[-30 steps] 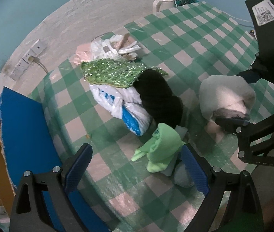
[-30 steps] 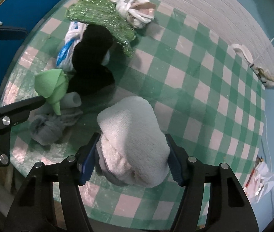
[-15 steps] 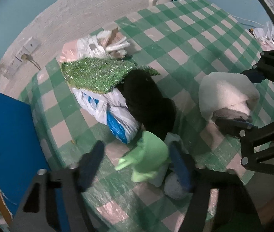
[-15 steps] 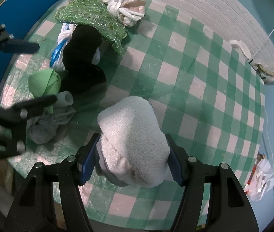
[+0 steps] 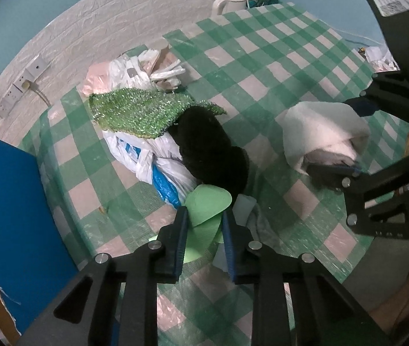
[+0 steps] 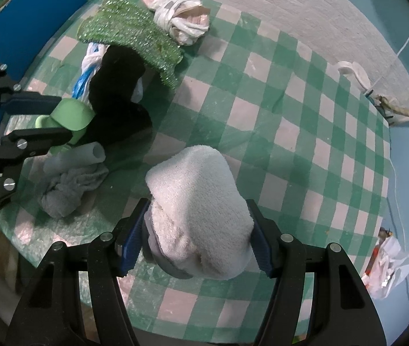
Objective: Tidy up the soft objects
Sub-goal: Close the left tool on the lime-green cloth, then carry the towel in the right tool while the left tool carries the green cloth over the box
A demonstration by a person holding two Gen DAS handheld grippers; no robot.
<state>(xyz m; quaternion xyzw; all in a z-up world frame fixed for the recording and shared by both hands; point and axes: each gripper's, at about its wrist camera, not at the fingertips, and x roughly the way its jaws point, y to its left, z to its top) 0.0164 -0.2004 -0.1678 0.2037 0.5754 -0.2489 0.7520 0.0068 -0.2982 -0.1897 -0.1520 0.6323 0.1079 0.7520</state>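
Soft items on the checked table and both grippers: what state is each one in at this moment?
left gripper: jaws closing, light green foam sheet between them
light green foam sheet: curled, on the table
right gripper: clamped on white towel
white towel: bundled, held
black fuzzy item: lying free
glittery green cloth: draped over the pile
grey cloth: crumpled, free

Towel (image 6: 198, 201) right of sock (image 6: 69, 184), tinsel mat (image 6: 129, 31) on bags (image 5: 146, 155)

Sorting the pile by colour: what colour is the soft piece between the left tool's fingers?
Light green foam piece, clearest in the left wrist view.
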